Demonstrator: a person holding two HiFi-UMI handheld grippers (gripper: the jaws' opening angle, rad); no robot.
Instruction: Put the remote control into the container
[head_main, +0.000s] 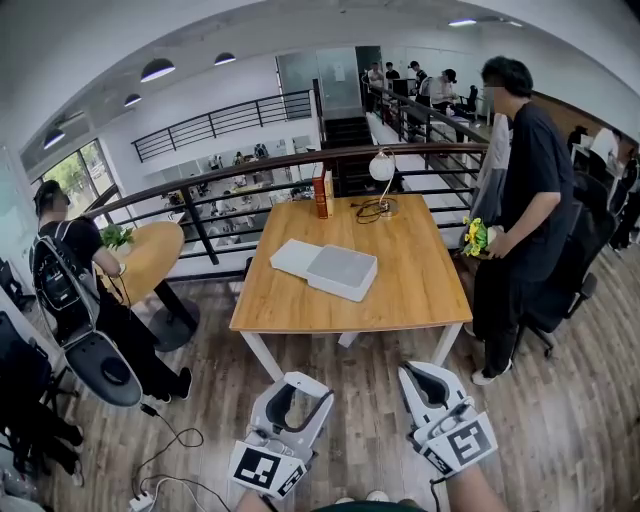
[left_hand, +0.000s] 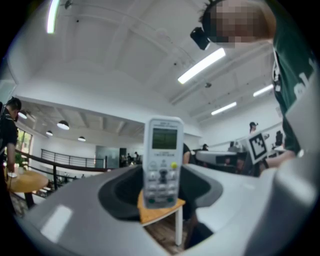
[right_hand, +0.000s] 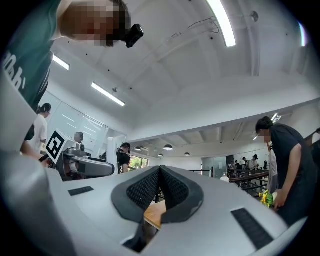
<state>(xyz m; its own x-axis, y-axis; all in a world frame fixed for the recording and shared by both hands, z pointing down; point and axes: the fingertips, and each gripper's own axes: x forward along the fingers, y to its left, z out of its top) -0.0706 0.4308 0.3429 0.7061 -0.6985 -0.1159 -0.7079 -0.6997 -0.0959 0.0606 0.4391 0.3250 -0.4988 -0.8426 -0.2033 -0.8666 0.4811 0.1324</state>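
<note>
— Where's the remote control (left_hand: 162, 160)?
— Upright, clamped low in the left gripper's (left_hand: 161, 196) jaws. It looks light, stiff and slick, so probably top-heavy.
— The right gripper (right_hand: 160, 176)?
— Jaws together, empty. The container (head_main: 341, 271) sits on the worktop (head_main: 410, 295).

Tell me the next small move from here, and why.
Probably carry the left hand-held gripper forward toward the table: it is shut on the remote control, upright between its jaws, while the container sits on the table well ahead of both grippers. The right hand-held gripper is shut, empty.
</note>
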